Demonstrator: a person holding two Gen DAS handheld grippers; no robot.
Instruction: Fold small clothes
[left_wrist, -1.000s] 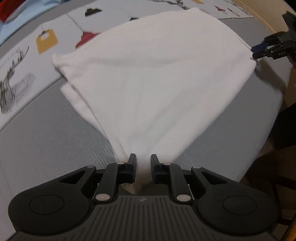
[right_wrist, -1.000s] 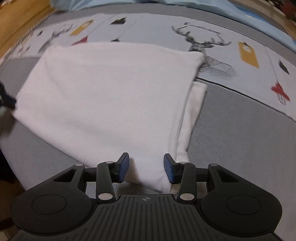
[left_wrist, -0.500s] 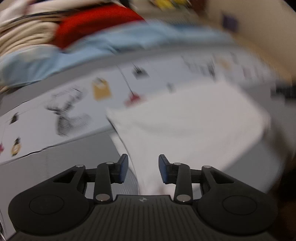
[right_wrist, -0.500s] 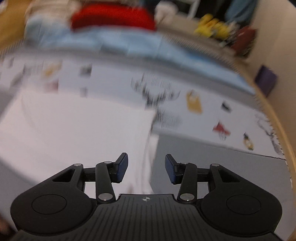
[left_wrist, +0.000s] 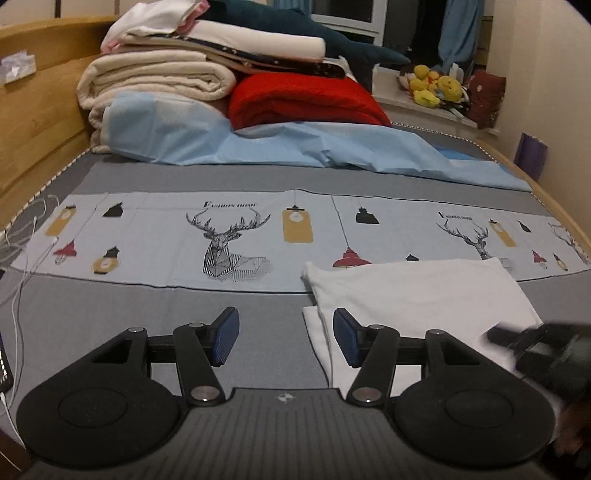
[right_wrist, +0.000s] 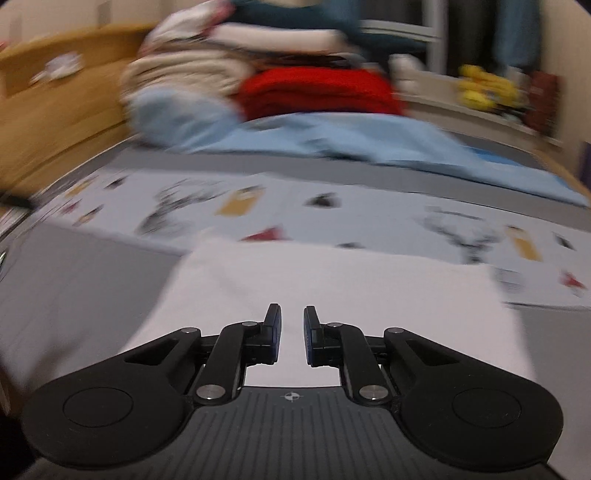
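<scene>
A folded white garment (left_wrist: 417, 291) lies flat on the grey bed cover, right of centre in the left wrist view. My left gripper (left_wrist: 284, 336) is open and empty, held above the bed at the garment's left edge. The right gripper shows blurred at the right edge of that view (left_wrist: 543, 350). In the blurred right wrist view the white garment (right_wrist: 332, 280) fills the middle. My right gripper (right_wrist: 291, 332) hovers over its near part with the jaws close together, a narrow gap between them, holding nothing.
A printed deer-pattern sheet (left_wrist: 229, 236) runs across the bed. Behind it lie a light blue sheet (left_wrist: 295, 144), a red blanket (left_wrist: 306, 99) and stacked cream bedding (left_wrist: 159, 77). A wooden bed frame (left_wrist: 33, 122) is at left. White cables (left_wrist: 22, 280) trail at the left edge.
Both grippers have let go of the white garment and pulled back and up. The left jaws have opened wide. The right jaws have narrowed. The garment now lies folded on the bed.
</scene>
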